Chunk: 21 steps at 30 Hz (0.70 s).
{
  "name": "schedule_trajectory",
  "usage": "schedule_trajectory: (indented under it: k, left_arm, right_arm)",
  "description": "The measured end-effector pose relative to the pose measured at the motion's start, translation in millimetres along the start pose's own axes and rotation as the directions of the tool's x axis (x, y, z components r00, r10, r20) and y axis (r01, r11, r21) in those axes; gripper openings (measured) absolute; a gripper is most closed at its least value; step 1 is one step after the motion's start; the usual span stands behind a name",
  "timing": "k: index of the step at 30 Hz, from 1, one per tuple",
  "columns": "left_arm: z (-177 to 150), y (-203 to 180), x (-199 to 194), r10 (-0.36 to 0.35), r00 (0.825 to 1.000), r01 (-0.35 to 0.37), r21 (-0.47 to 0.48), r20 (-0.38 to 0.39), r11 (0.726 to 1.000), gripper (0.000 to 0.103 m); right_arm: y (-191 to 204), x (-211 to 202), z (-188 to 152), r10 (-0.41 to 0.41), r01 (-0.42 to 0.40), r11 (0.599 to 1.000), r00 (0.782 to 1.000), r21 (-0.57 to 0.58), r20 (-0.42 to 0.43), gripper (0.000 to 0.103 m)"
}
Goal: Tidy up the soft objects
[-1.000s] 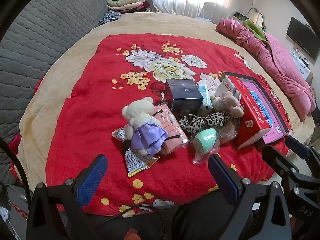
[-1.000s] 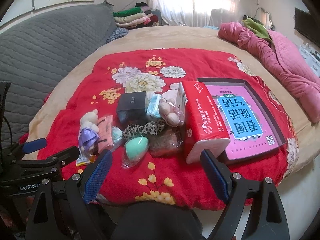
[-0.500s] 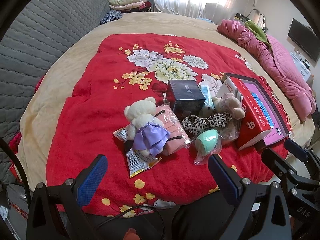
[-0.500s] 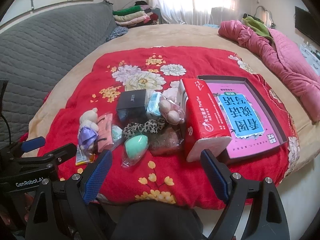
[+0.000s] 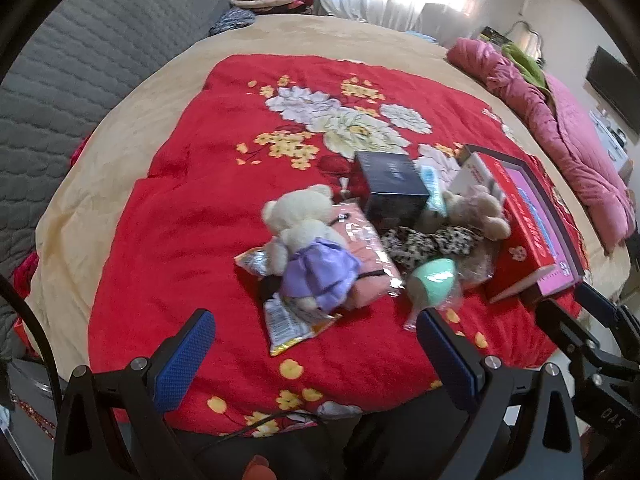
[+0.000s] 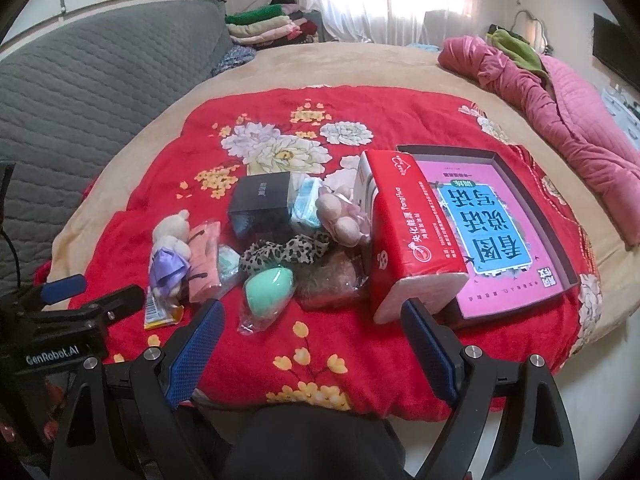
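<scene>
Over the near edge of the red blanket, left gripper and right gripper both hang spread wide, holding nothing. Just beyond them sits the pile: bear in purple, green sponge, leopard scrunchie, black box, red pack.

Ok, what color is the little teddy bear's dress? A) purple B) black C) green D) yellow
A: the cream teddy bear lying on the red blanket wears a shiny purple dress, also seen from the right wrist view.
</scene>
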<state>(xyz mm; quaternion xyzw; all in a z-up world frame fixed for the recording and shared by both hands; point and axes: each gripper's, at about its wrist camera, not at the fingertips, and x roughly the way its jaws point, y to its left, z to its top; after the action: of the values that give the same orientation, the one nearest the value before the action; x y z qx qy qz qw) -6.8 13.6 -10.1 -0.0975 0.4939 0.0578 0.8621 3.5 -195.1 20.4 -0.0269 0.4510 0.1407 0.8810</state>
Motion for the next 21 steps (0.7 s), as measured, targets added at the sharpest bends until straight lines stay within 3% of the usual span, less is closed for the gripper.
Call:
schedule_trajectory:
  k: [8, 15, 21]
  left_arm:
    - [4, 29, 19, 0.003, 0.999, -0.006, -0.07, -0.044, 0.998, 0.101]
    - [19, 38, 44, -0.09, 0.991, 0.075, -0.139, -0.101, 0.987, 0.101]
    - [39, 28, 67, -0.099, 0.986, 0.081, -0.137, -0.135, 0.987, 0.1]
  right_arm:
    - [-1, 15, 3, -0.008, 0.008, 1.0, 1.0, -0.009, -0.018, 0.09]
    - [-5, 29, 12, -0.021, 0.02, 1.0, 0.999, -0.015, -0.032, 0.09]
    - [-17, 37, 26, -0.055, 0.055, 0.998, 0.998, -0.019, -0.021, 0.09]
